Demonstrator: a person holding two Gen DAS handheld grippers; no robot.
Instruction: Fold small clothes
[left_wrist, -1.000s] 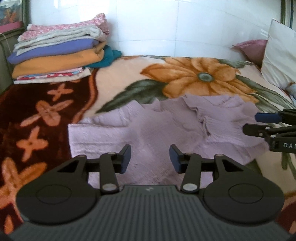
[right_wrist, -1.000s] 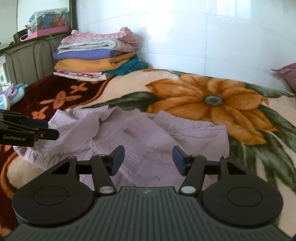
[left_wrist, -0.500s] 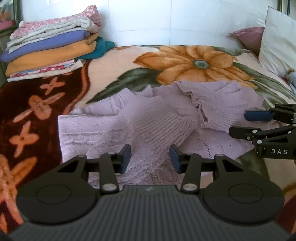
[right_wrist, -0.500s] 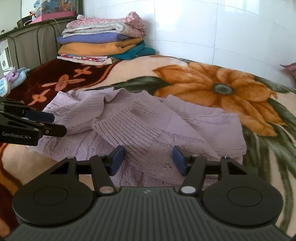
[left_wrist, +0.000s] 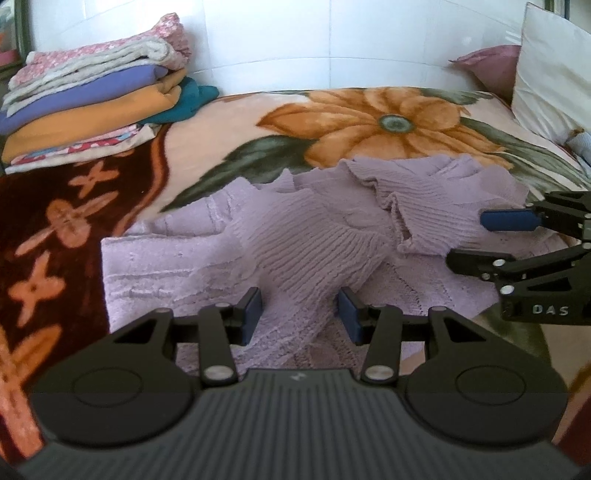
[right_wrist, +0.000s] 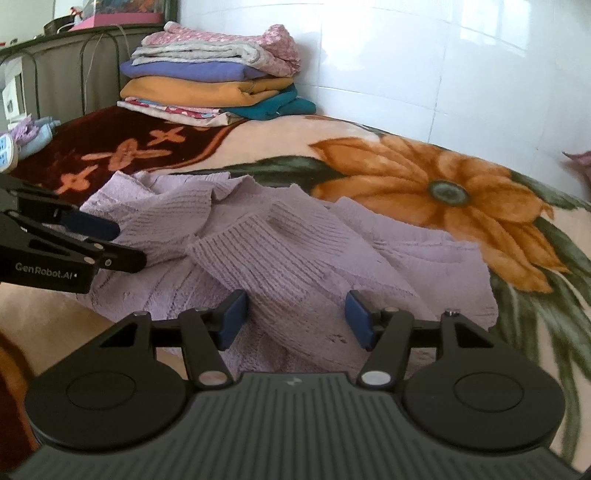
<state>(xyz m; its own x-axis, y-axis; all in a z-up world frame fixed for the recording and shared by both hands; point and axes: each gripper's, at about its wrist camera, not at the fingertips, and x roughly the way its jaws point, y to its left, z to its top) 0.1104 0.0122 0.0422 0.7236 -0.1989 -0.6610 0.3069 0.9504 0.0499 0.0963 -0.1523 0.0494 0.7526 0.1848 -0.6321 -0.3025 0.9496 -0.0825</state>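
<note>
1. A lilac knitted sweater lay rumpled on a floral blanket spread over the bed, ribbed sleeves folded in across its body.
2. Left gripper hung low over the near edge of the sweater, pointing down at a slant. Its blue pads stood apart with a ribbed sleeve showing between them; no pad pressed the knit.
3. Right gripper hung likewise over its side of the sweater, pads spread a little wider, nothing pinched.
4. Each gripper showed at the edge of the other's view, side on over the garment: the right and the left.
5. A stack of folded clothes sat at the far corner by the white tiled wall.
6. Pillows leaned at the far right.
</note>
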